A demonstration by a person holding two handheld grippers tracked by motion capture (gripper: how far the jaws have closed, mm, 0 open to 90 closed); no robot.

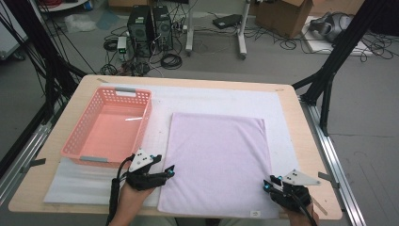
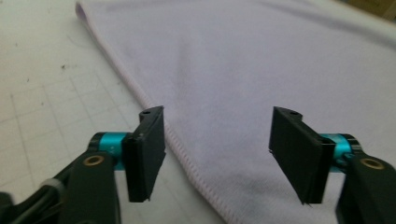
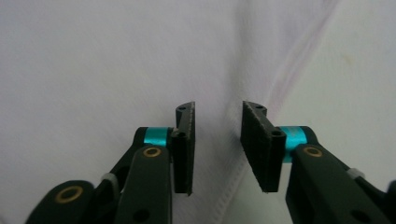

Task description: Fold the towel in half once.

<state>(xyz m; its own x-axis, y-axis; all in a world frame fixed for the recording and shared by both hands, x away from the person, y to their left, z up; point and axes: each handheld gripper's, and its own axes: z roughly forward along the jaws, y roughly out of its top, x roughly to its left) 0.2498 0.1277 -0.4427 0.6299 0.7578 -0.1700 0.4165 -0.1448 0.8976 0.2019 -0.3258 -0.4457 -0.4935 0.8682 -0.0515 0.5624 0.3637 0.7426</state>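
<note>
Towel (image 1: 219, 162): lilac, spread flat on the white mat (image 1: 211, 96), right of the basket; its near edge lies close to the table's front edge, between the two grippers.
Towel edges: stitched hem runs along its left side in the left gripper view (image 2: 187, 154) and along its right side in the right gripper view (image 3: 280, 88).
Left gripper (image 1: 168, 172): at the towel's near left corner, held in the person's left hand (image 1: 134, 190), jaws pointing right toward the cloth.
Left jaws: released and wide apart; in the left gripper view (image 2: 217, 156) one jaw is over the mat just outside the hem, the other over the towel, with nothing pinched between them.
Right gripper (image 1: 267, 184): at the towel's near right corner, held in the person's right hand (image 1: 294, 200), jaws pointing left.
Right jaws: part open; in the right gripper view (image 3: 217, 149) the pads straddle the hem and a slight fold of cloth, with a clear gap on each side, so the towel is not grasped.
Basket (image 1: 75, 141): pink, slotted walls, grey handles, on the left of the mat, just behind the left gripper and apart from the towel.
Table (image 1: 301, 141): light wood, bearing mat, basket and towel.
</note>
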